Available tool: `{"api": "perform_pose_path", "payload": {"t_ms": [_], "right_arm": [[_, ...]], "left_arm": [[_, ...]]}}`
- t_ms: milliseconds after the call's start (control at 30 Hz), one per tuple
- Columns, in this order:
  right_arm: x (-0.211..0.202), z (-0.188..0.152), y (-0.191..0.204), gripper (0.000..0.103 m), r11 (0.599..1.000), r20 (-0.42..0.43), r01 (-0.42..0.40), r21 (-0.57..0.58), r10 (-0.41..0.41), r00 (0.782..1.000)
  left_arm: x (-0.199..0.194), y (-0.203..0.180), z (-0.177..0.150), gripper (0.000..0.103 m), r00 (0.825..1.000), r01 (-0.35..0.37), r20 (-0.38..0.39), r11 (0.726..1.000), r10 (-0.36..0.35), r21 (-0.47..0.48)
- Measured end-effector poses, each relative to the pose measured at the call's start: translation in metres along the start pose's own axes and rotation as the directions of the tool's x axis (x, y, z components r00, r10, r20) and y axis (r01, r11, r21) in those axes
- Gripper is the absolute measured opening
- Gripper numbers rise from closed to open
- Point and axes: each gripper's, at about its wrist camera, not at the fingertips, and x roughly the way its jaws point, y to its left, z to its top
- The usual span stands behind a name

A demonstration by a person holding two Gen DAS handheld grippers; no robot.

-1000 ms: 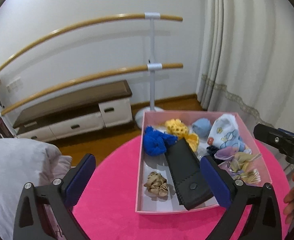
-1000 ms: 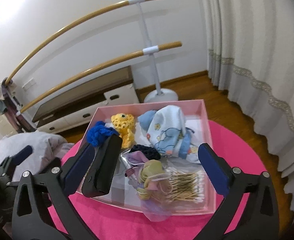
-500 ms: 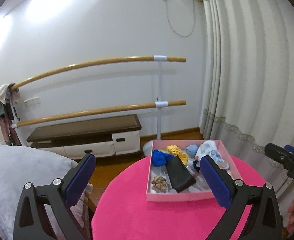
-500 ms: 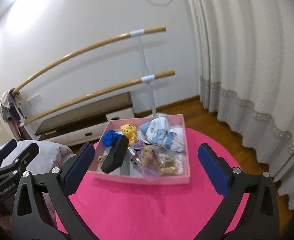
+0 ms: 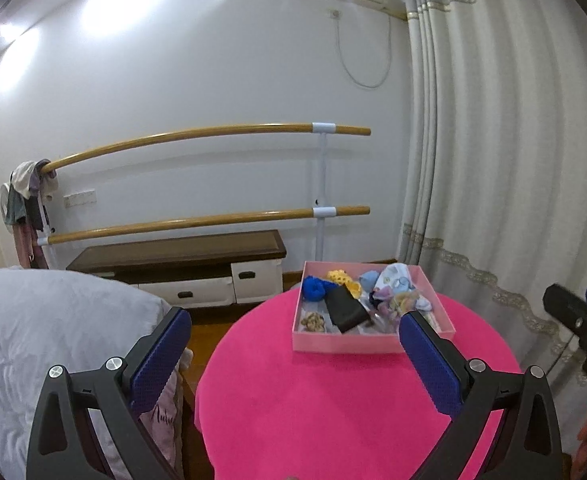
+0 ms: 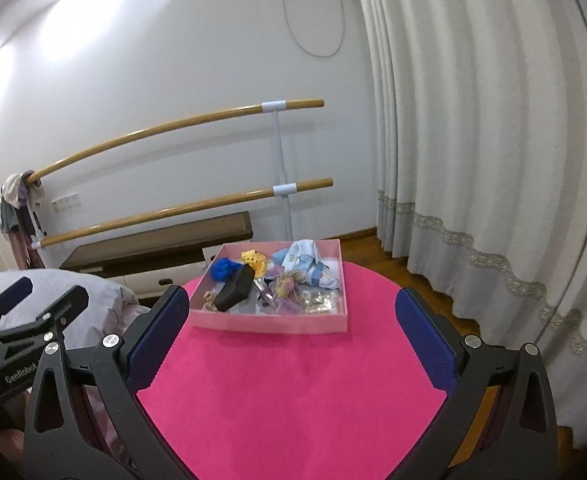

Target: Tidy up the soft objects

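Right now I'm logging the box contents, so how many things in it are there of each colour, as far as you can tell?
Royal blue: 1 scrunchie
Yellow: 1 crochet piece
Black: 1 case
Beige: 1 scrunchie
Light blue: 1 soft ball
White printed: 1 cloth
Total: 6; the tangled pile is uncountable.

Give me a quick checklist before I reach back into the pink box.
1. Left claw open, nothing held: ok.
2. Right claw open, nothing held: ok.
3. Box flat on the table, fully on it: ok.
4. Path from both claws to the box unobstructed: ok.
5. Black case leans over the blue item, tidy: not ok.
6. Bagged items loose or tangled: cannot tell.
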Motion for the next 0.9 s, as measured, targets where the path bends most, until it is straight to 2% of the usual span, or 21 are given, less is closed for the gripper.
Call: {"api": "perform_pose_path", "payload": {"t_ms": [267, 533, 767, 900], "right_arm": [[-0.028, -0.025, -0.001, 0.103, 0.999, 0.025, 0.038, 0.011, -0.038, 0.999], [-0.040, -0.033, 0.000, 0.103, 0.999, 0.029, 0.042, 0.005, -0.042, 0.999], [-0.046, -0.034, 0.002, 0.103, 0.999, 0.044, 0.044, -0.003, -0.044, 0.998], [-0.047, -0.032, 0.002, 0.103, 0.999, 0.049, 0.039, -0.009, -0.038, 0.998]], "left_arm": [[-0.067, -0.003, -0.009, 0.103, 0.999, -0.009, 0.031, 1.000, 0.008, 0.008], [-0.102, 0.000, -0.012, 0.103, 0.999, 0.006, 0.046, 1.000, -0.006, -0.012], [-0.113, 0.001, -0.010, 0.103, 0.998, -0.018, 0.063, 1.000, 0.018, -0.014], [-0.119, 0.000, -0.012, 0.103, 0.998, 0.001, 0.065, 1.000, 0.000, -0.018]]}}
